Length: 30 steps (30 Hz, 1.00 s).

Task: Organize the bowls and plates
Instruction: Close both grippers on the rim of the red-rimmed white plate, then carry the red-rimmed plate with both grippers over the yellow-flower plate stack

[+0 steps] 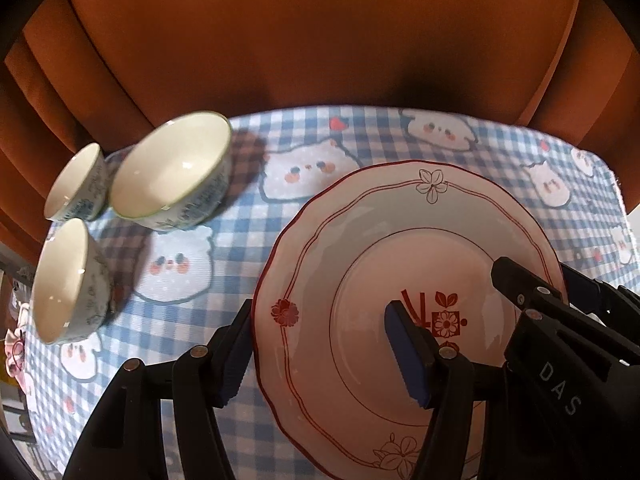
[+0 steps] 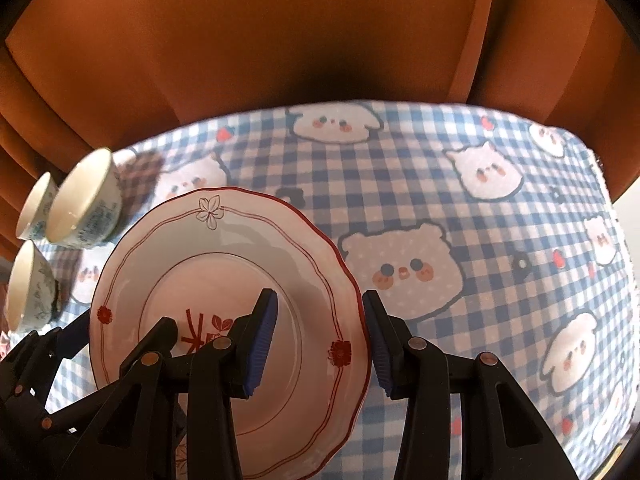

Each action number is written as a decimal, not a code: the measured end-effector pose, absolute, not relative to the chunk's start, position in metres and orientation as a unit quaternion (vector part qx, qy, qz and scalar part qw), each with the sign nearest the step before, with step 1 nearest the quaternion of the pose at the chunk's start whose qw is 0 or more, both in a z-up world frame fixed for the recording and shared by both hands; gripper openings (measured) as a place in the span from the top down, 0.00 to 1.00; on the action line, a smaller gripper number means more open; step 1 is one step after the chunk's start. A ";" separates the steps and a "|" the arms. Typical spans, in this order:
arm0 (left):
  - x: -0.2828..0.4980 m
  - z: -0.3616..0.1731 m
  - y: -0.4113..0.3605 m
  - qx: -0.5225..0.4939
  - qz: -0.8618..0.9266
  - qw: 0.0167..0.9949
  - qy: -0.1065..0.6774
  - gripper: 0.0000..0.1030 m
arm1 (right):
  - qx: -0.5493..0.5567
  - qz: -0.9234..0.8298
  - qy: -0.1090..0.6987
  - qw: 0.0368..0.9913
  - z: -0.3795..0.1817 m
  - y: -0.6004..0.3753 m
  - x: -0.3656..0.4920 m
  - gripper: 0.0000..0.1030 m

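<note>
A white plate point(image 1: 360, 248) with a red wavy rim and red flower prints is between both grippers; it also shows in the right wrist view point(image 2: 224, 248). My left gripper point(image 1: 320, 344) is open and straddles the plate's left rim. My right gripper point(image 2: 320, 344) is open and straddles its right rim. The plate seems slightly tilted above the cloth. Three white bowls with blue-green print stand at the left: one large point(image 1: 176, 172), one small behind it point(image 1: 76, 184), one nearer point(image 1: 68, 284). They also show in the right wrist view point(image 2: 84, 204).
The table point(image 2: 480, 208) has a blue checked cloth with cartoon animals. An orange chair back point(image 1: 320, 32) stands right behind the far edge. The table's right edge point(image 2: 616, 240) drops off at the far right.
</note>
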State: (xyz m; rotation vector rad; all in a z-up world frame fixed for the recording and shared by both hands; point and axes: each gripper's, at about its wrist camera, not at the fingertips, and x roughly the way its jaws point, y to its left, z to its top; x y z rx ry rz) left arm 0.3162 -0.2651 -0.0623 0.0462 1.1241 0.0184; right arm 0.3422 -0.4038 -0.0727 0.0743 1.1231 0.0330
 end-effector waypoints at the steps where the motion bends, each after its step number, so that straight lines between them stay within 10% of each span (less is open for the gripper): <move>1: 0.312 -0.056 -0.263 0.021 0.007 0.848 0.529 0.37 | 0.035 0.015 0.529 0.848 -0.067 -0.403 0.339 0.54; 30: 0.164 -0.010 -0.269 0.050 -0.080 0.859 0.502 0.37 | 0.054 -0.075 0.499 0.861 0.012 -0.401 0.163 0.54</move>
